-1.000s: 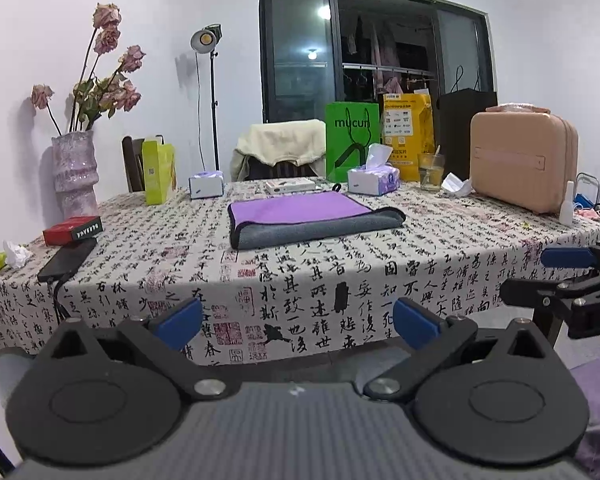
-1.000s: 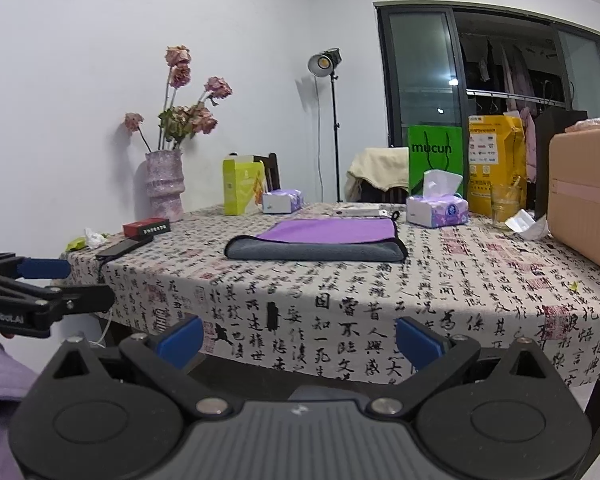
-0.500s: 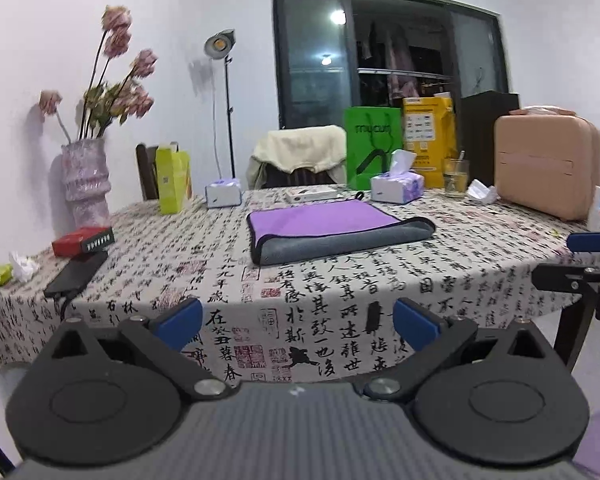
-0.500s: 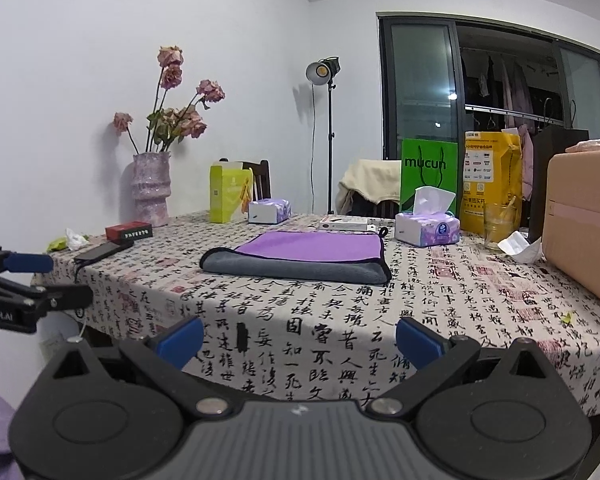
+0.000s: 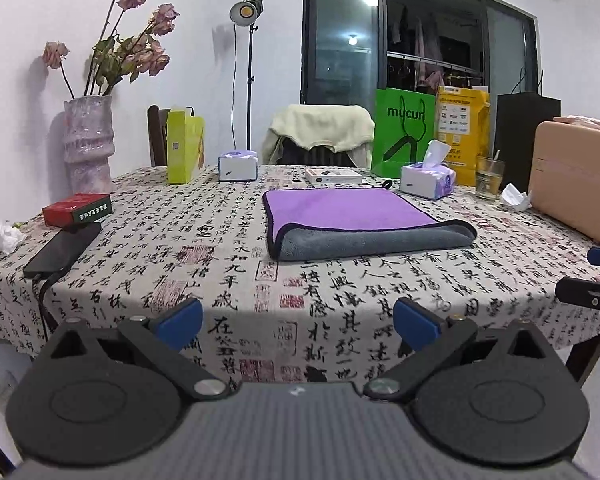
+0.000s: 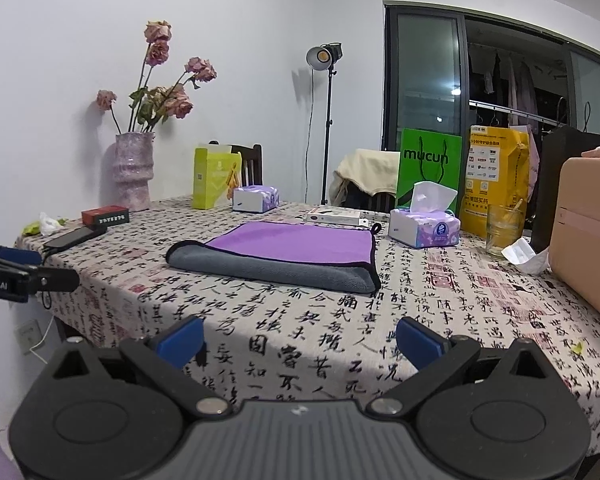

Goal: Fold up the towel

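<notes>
A purple and grey towel (image 5: 352,220) lies folded flat in the middle of the table, purple side up with a grey rolled edge toward me; it also shows in the right wrist view (image 6: 288,252). My left gripper (image 5: 298,320) is open and empty, held at the table's near edge, well short of the towel. My right gripper (image 6: 299,338) is open and empty, also at the near edge. Each gripper shows at the side of the other's view: the right one (image 5: 596,276), the left one (image 6: 24,272).
The table (image 5: 220,264) has a calligraphy-print cloth. On it: a vase of dried roses (image 5: 88,144), a red box (image 5: 77,209), a phone (image 5: 62,250), two tissue boxes (image 5: 427,178), a glass (image 5: 489,178), a pink case (image 5: 576,184), green and yellow bags (image 5: 404,132).
Both grippers have risen and moved closer to the table, so the tabletop and towel appear larger and seen more from above. The jaws stay open. The towel has not moved.
</notes>
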A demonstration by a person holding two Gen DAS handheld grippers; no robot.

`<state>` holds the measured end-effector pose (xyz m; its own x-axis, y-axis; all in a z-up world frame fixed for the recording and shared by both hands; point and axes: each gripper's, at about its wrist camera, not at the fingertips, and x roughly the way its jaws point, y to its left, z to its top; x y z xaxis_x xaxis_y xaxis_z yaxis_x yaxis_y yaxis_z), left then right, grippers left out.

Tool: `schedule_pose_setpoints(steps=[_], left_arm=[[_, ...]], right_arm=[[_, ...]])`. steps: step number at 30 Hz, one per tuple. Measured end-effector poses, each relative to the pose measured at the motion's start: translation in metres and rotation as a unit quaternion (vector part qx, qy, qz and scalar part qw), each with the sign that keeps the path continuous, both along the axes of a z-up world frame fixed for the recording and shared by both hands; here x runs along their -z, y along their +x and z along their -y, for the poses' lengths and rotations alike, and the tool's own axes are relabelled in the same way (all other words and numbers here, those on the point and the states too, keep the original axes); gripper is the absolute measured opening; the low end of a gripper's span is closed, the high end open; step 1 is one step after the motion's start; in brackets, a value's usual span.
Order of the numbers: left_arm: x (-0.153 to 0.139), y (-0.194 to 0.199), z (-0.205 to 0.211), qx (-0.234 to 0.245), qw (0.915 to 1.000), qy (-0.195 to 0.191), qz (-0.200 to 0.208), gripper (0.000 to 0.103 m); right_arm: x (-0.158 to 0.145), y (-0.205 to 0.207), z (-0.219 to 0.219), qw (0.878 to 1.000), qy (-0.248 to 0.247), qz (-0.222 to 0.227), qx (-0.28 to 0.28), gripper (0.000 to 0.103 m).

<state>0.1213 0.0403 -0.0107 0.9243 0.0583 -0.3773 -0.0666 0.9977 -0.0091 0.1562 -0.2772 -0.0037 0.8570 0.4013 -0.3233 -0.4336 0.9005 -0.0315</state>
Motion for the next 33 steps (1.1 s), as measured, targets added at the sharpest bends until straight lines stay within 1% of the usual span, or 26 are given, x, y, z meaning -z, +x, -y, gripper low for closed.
schedule_pose_setpoints(steps=[4,8,15,18,21,24,27,30,31,32,33], left_arm=[[0.0,0.019,0.0,-0.004,1.0,-0.002,-0.001,0.103],[0.002,0.039,-0.002,-0.009,0.9999,-0.005,-0.007,0.103],[0.002,0.07,-0.004,-0.005,0.9999,0.004,-0.011,0.103],[0.002,0.086,-0.006,-0.004,0.9999,0.001,-0.016,0.103],[0.004,0.104,-0.008,-0.001,0.9998,-0.007,-0.02,0.103],[0.004,0.124,-0.01,0.012,0.9993,-0.013,-0.031,0.103],[0.004,0.142,-0.009,0.019,0.9991,-0.007,-0.036,0.103],[0.007,0.16,-0.01,0.03,0.9987,-0.007,-0.04,0.102],[0.009,0.166,-0.01,0.03,0.9986,-0.005,-0.043,0.099],[0.012,0.173,-0.011,0.03,0.9982,-0.002,-0.051,0.091],[0.015,0.179,-0.011,0.034,0.9976,-0.002,-0.06,0.087]], right_arm=[[0.001,0.023,-0.001,1.0,-0.002,-0.001,0.001,0.103],[0.003,0.046,-0.003,1.0,-0.012,0.011,0.0,0.103],[0.009,0.085,-0.004,1.0,-0.016,0.019,-0.004,0.103],[0.011,0.103,-0.004,1.0,-0.012,0.008,-0.006,0.102],[0.01,0.124,-0.004,1.0,-0.006,-0.013,-0.006,0.101],[0.009,0.145,-0.004,0.999,-0.001,-0.033,-0.004,0.097],[0.01,0.166,-0.004,0.999,-0.002,-0.048,-0.003,0.097],[0.01,0.185,-0.004,0.998,-0.002,-0.067,-0.007,0.092],[0.011,0.192,-0.004,0.997,-0.001,-0.075,-0.009,0.088],[0.011,0.199,-0.003,0.996,0.001,-0.083,-0.012,0.087],[0.012,0.203,-0.003,0.996,0.004,-0.09,-0.014,0.084]])
